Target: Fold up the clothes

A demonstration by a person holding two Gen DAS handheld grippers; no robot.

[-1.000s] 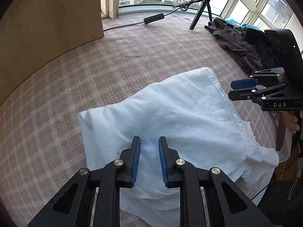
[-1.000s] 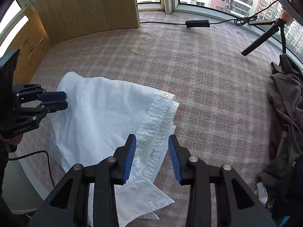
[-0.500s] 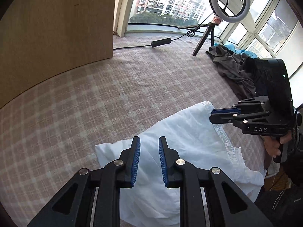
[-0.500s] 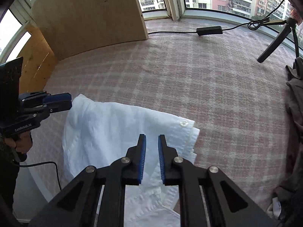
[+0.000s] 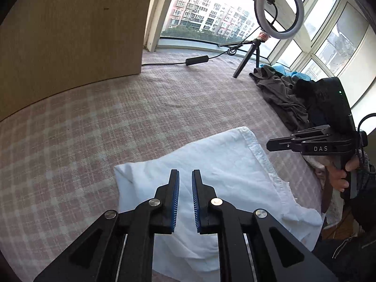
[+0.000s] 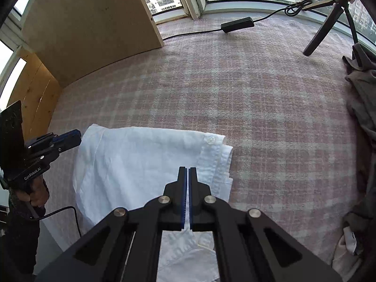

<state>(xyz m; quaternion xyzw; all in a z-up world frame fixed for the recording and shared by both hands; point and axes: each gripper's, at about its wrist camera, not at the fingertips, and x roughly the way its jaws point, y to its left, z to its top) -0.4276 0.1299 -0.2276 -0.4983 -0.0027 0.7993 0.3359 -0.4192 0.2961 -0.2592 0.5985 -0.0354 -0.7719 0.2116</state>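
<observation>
place: home, bay-window nook | cues: plaid blanket [image 6: 258, 108], apartment blocks outside windows [image 5: 211, 16], ring light [image 5: 279, 9], clothes pile [image 5: 282, 94]

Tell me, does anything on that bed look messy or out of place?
Mostly the dark clothes, dumped in a crumpled heap at the far right edge of the checked bedspread beside the ring light's tripod. The white shirt lies folded but rumpled, its lower corner sticking out crookedly. Nothing looks spilled or damaged.

White shirt [image 6: 141, 164], pink plaid bedcover [image 6: 270, 108], grey clothes [image 5: 282, 96]
</observation>
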